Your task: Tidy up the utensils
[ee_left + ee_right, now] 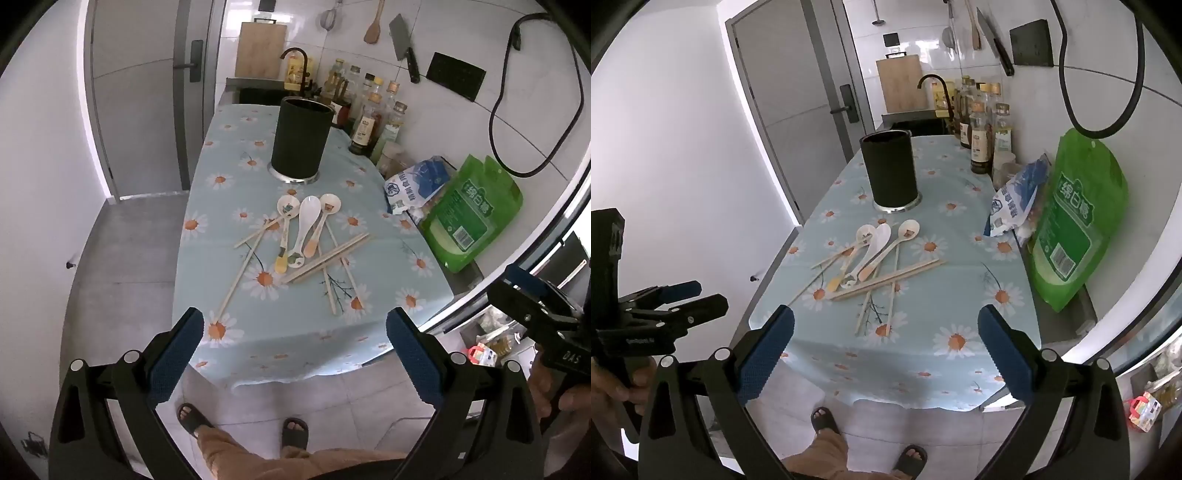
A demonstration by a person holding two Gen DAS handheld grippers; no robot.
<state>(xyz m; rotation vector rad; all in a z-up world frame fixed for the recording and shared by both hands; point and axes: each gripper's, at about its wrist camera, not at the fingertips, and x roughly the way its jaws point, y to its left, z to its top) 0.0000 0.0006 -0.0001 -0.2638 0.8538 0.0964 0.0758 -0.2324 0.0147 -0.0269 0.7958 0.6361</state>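
Three white ceramic spoons [305,229] [875,251] lie in a loose pile with several wooden chopsticks [327,258] [890,278] on the daisy-print tablecloth [229,206] [953,236]. A tall black utensil holder [301,138] [889,168] stands upright behind them, its inside not visible. My left gripper [294,332] is open and empty, held off the table's near edge. My right gripper [885,332] is open and empty too, also short of the near edge. Each gripper shows at the side of the other's view [535,314] [677,302].
Sauce and oil bottles [373,110] [982,125] line the right wall behind the holder. A blue-white bag [417,182] [1015,199] and a green bag [472,210] [1075,218] lean at the right. A sink with a black tap [295,70] lies beyond. My sandalled feet [192,419] stand below.
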